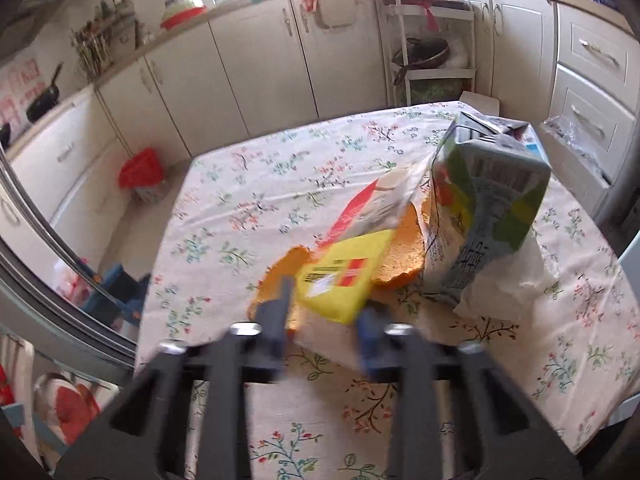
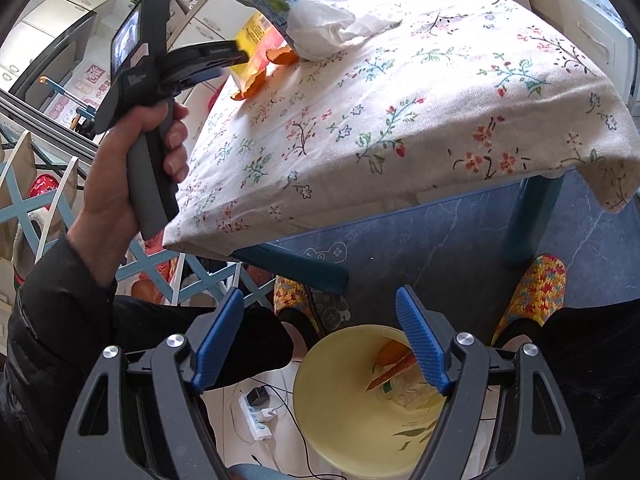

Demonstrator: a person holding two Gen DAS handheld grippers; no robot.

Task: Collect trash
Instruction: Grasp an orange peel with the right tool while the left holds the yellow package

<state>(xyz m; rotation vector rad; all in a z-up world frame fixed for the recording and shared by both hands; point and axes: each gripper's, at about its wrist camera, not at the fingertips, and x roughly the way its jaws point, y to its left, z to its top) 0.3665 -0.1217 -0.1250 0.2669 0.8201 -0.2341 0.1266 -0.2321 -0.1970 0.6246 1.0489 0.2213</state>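
So the left gripper (image 1: pixel 326 312) is sitting right at the near end of the yellow wrapper (image 1: pixel 340 280), one finger on each side of it, and it's looking clamped on, though the motion blur is making the exact contact hard to read. The wrapper's long axis is running away from the fingers and tilting up to the right, toward the milk carton (image 1: pixel 480 200), so the grip is on the short near edge. Orange peel (image 1: pixel 400 256) is lying underneath and just behind the wrapper, touching it, and a crumpled white bag (image 1: pixel 516 276) is slumping against the carton's right side, all on the floral tablecloth (image 1: pixel 248 208).

The right gripper (image 2: pixel 320 344) is hanging wide open with nothing in it, well away from the pile and down over the yellow bin (image 2: pixel 340 420) on the floor, which is already holding some scraps. From that view the left hand (image 2: pixel 120 184) is reaching out over the table's far-left part.

So the left side is clearly the nearer one, and I'm guessing the wrapper is heading back and down toward that bin, hopefully without dragging the peel along
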